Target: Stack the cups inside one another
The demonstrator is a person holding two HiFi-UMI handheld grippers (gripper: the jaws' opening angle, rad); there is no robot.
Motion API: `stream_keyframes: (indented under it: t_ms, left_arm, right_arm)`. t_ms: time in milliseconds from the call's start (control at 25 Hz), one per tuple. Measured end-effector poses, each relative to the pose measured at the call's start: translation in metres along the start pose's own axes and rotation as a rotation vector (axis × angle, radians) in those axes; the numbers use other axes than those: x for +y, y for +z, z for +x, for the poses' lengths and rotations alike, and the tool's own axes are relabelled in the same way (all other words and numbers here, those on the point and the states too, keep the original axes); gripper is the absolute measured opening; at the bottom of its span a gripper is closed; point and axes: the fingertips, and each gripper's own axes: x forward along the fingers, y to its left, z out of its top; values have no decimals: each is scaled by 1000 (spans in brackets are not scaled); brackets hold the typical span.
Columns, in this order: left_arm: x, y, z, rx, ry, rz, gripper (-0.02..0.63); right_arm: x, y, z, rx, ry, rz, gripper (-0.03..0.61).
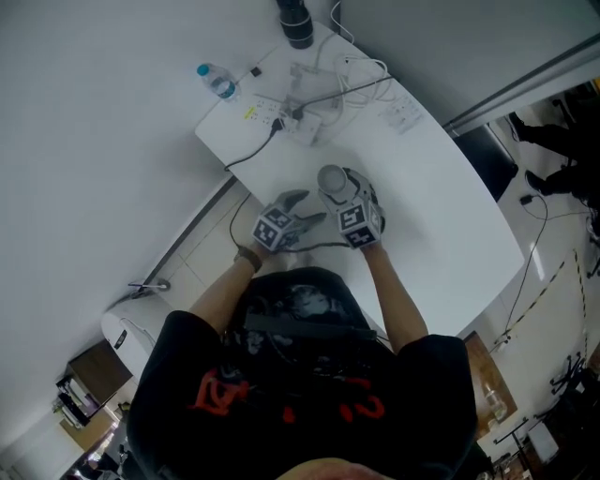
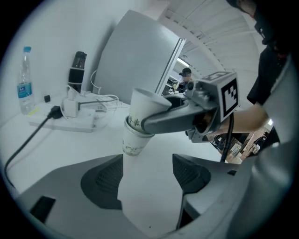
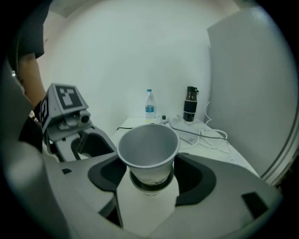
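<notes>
The white table (image 1: 441,216) lies bare from its middle to the right edge — open room there; its near edge runs close by the left gripper (image 1: 307,208). That gripper's jaws stand wide apart, nothing between them. Just beside it, the right gripper (image 1: 336,194) is clamped on the nested paper cups (image 1: 332,177), one seated inside the other, over the table's middle. The far end is crowded — power strip (image 1: 298,120), cables (image 1: 361,80), dark flask (image 1: 294,21), water bottle (image 1: 217,82) — well apart from both.
</notes>
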Motion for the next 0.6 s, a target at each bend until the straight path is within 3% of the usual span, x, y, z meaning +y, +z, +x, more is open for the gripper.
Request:
stream_keyframes:
  t_ms: [120, 400, 600]
  left_arm:
    - [2, 16, -46, -85, 40, 13, 331]
    - [6, 74, -127, -302, 115, 34, 322]
    - [-8, 110, -148, -371, 76, 86, 322]
  right_arm:
    - [-1, -3, -1, 30, -41, -46, 333]
    - [-13, 1, -14, -36, -72, 106, 363]
    - [-14, 28, -49, -136, -125, 185, 363]
